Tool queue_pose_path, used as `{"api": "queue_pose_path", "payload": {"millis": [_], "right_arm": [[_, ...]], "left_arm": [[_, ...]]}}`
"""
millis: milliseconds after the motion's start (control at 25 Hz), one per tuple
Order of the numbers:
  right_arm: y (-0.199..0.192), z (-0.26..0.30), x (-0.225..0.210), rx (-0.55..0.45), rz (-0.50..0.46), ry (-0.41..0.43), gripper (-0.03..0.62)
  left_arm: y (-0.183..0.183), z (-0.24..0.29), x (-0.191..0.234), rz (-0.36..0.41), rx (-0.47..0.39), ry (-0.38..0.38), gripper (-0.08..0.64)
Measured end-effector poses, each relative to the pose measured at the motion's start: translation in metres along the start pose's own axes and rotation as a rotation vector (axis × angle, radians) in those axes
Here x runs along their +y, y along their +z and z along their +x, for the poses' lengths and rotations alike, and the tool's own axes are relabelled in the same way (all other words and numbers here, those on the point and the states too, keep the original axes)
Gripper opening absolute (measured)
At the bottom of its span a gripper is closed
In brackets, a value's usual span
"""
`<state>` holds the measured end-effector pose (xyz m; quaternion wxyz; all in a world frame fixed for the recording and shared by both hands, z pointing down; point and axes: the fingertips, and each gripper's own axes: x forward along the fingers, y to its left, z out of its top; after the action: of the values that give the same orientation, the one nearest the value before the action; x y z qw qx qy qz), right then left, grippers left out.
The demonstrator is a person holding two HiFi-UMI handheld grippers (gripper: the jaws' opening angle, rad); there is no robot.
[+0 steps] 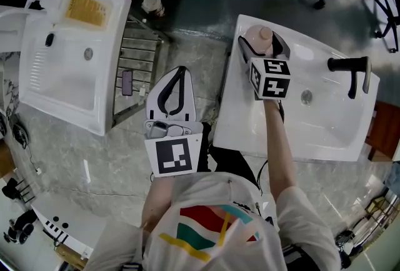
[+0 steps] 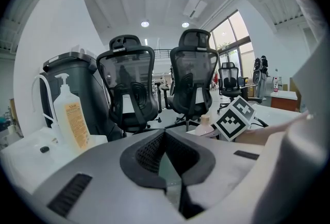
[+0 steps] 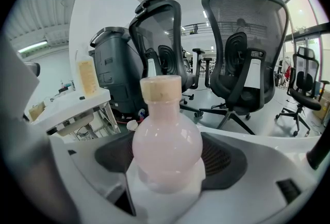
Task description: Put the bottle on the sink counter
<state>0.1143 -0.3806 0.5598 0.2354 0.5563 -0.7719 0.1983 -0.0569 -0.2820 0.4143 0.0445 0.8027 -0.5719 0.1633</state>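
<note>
A pale pink bottle (image 1: 258,39) with a tan cap stands upright between the jaws of my right gripper (image 1: 263,40), which is shut on it. It is held over the far left corner of the white right-hand sink counter (image 1: 237,120). Whether its base touches the counter is hidden. In the right gripper view the bottle (image 3: 166,140) fills the centre between the dark pads (image 3: 224,160). My left gripper (image 1: 179,71) hangs over the floor between the two sinks. Its jaws are shut with nothing between them, as the left gripper view (image 2: 164,134) confirms.
A black faucet (image 1: 350,70) stands at the right sink's far side beside the basin drain (image 1: 306,97). A second white sink (image 1: 62,76) at left carries a pump bottle (image 1: 75,4). A metal rack (image 1: 140,57) and a small capped bottle (image 1: 152,5) lie between them. Office chairs (image 3: 242,47) stand beyond.
</note>
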Motion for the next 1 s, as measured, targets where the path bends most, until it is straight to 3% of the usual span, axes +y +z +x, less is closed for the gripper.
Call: {"api": "queue_pose_path", "payload": {"millis": [520,1000], "right_arm": [[0.026,-0.022,0.0,-0.09,0.058,0.0,0.377],[0.126,-0.131,0.026,-0.364,-0.011,0.001,0.376]], "left_arm": [[0.012,-0.005,-0.002,0.021,-0.037,-0.015,0.017],[0.067,-0.019,-0.02,0.027,-0.182,-0.071,0.017]]}}
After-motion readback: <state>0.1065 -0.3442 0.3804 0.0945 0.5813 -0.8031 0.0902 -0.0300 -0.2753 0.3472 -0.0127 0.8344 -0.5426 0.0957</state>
